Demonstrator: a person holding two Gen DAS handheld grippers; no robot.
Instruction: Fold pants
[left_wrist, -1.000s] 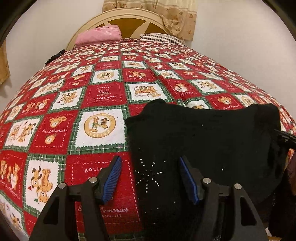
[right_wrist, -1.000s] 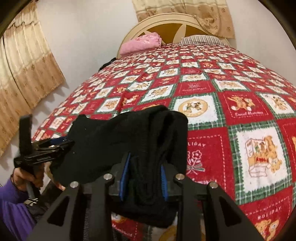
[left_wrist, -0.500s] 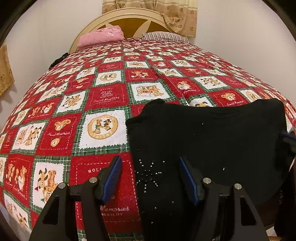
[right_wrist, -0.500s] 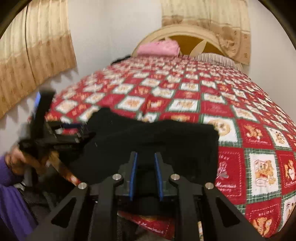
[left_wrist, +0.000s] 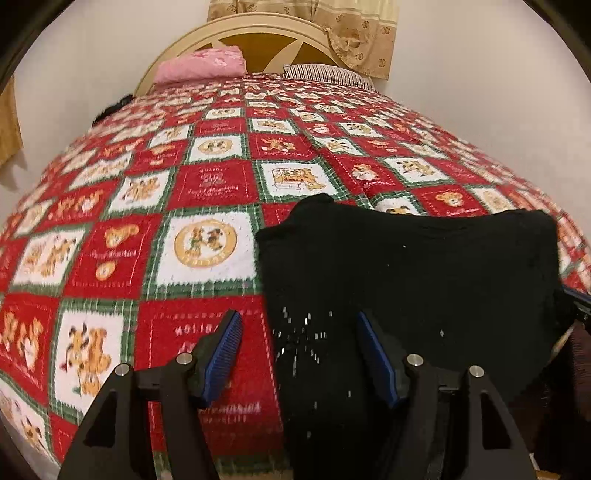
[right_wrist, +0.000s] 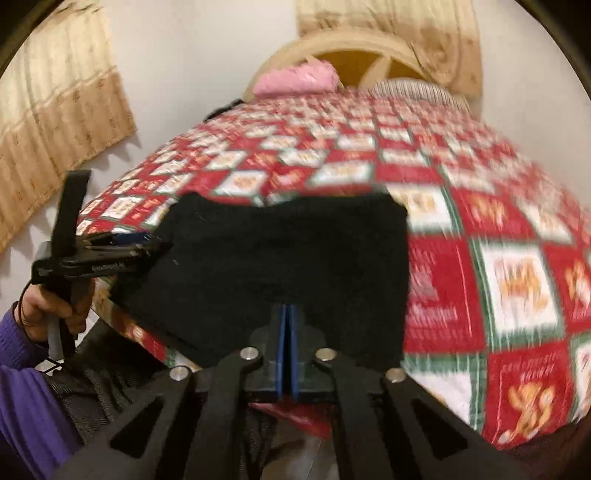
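Observation:
The black pants (left_wrist: 406, 273) lie folded in a flat block at the near edge of the bed, with small silver studs near my left gripper; they also show in the right wrist view (right_wrist: 280, 258). My left gripper (left_wrist: 299, 343) is open, its blue pads straddling the pants' left edge just above the cloth. It also shows in the right wrist view (right_wrist: 147, 242), at the pants' left side. My right gripper (right_wrist: 288, 325) has its pads pressed together at the pants' near edge; nothing shows between them.
A red, white and green patchwork bedspread (left_wrist: 207, 184) covers the bed. A pink folded cloth (left_wrist: 199, 68) and a striped pillow (left_wrist: 325, 74) lie by the cream headboard (left_wrist: 258, 33). Beige curtains (right_wrist: 55, 122) hang at left. The floor lies below the bed's near edge.
My right gripper was shut on a thick fold of the pants; it has drawn back toward the near edge, and its pads have closed fully together. The pants now lie flatter. My left gripper stayed open.

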